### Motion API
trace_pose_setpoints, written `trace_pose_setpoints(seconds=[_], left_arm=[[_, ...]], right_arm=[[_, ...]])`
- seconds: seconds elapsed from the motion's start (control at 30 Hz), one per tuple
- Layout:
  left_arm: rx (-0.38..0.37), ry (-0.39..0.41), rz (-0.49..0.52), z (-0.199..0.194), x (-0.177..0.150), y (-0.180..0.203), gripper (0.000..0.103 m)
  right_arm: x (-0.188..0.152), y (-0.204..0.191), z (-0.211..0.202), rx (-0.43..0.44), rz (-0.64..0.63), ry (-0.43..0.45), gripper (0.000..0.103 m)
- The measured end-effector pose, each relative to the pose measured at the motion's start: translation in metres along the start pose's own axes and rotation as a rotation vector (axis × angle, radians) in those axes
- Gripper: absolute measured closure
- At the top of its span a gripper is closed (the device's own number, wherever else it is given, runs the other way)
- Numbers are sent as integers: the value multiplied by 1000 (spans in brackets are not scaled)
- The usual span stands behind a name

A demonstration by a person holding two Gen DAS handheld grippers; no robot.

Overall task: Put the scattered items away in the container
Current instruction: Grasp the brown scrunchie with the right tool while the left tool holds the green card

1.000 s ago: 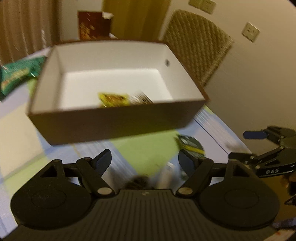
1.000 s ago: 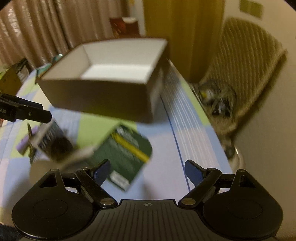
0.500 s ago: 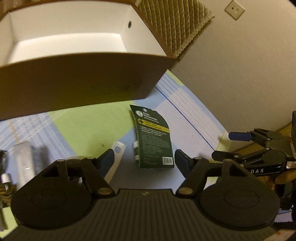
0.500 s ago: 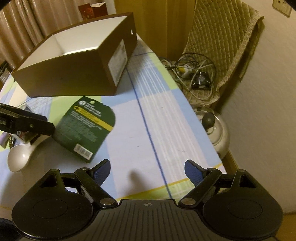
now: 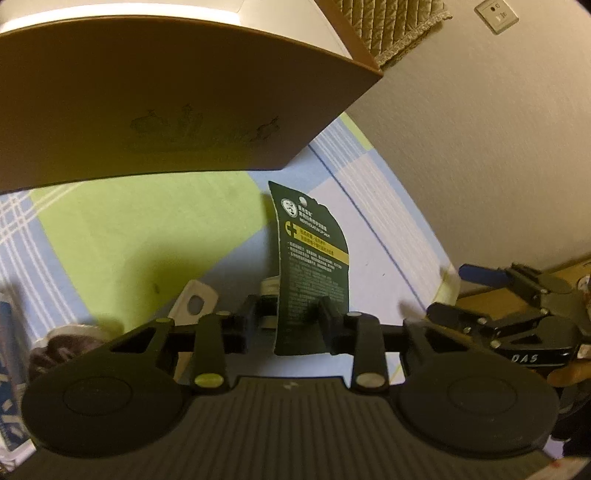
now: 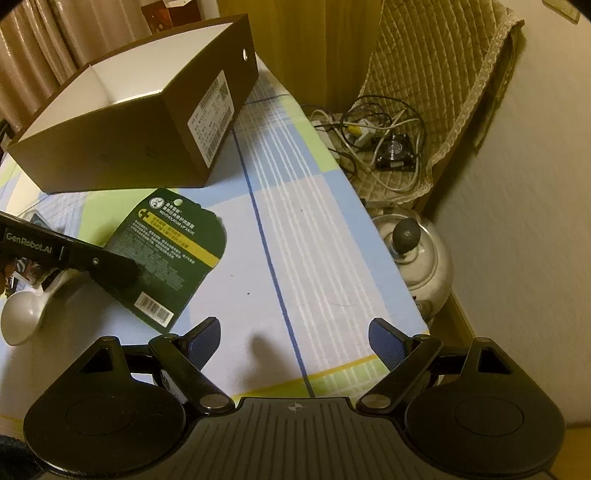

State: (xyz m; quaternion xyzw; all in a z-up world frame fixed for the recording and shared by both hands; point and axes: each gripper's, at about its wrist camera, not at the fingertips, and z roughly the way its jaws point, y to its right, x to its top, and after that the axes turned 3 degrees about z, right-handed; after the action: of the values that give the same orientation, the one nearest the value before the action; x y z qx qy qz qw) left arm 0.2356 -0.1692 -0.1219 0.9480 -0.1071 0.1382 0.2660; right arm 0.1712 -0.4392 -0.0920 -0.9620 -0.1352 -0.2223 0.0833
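Since the earlier frames the left hand-held gripper [image 5: 291,325] has come down from over the box to the desk [image 6: 317,236], and its jaws have just been closing on the dark green card packet [image 5: 314,266]. Its fingers now sit against the packet's near end, one on each side, clamping it. In the left wrist view the packet bows upward and looks tilted off the checked cloth. The right hand-held gripper [image 6: 295,341] hangs spread wide over bare cloth near the desk's right edge, with nothing between its jaws.

The brown cardboard box [image 6: 122,147] stands at the far left of the desk, just beyond the packet. The white interior that shows from the right wrist looks bare, though its floor is mostly hidden.

Only the right wrist view shows the white spoon [image 6: 26,314] just left of the packet, the box's printed label and, beyond the desk edge, a kettle [image 6: 417,254] and tangled cables [image 6: 369,129]. Only the left wrist view shows a wall socket [image 5: 496,14].
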Motion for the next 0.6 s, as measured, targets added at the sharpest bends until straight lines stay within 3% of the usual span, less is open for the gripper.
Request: trace_pose_setpoints(seconds=[0.27, 0.6], left_arm=[[-22, 63, 13, -25, -17, 7, 77], [47, 196, -114, -105, -61, -13, 77]], right_arm=[[1, 0, 2, 1, 0, -5, 18], [8, -37, 7, 60, -75, 11, 18]])
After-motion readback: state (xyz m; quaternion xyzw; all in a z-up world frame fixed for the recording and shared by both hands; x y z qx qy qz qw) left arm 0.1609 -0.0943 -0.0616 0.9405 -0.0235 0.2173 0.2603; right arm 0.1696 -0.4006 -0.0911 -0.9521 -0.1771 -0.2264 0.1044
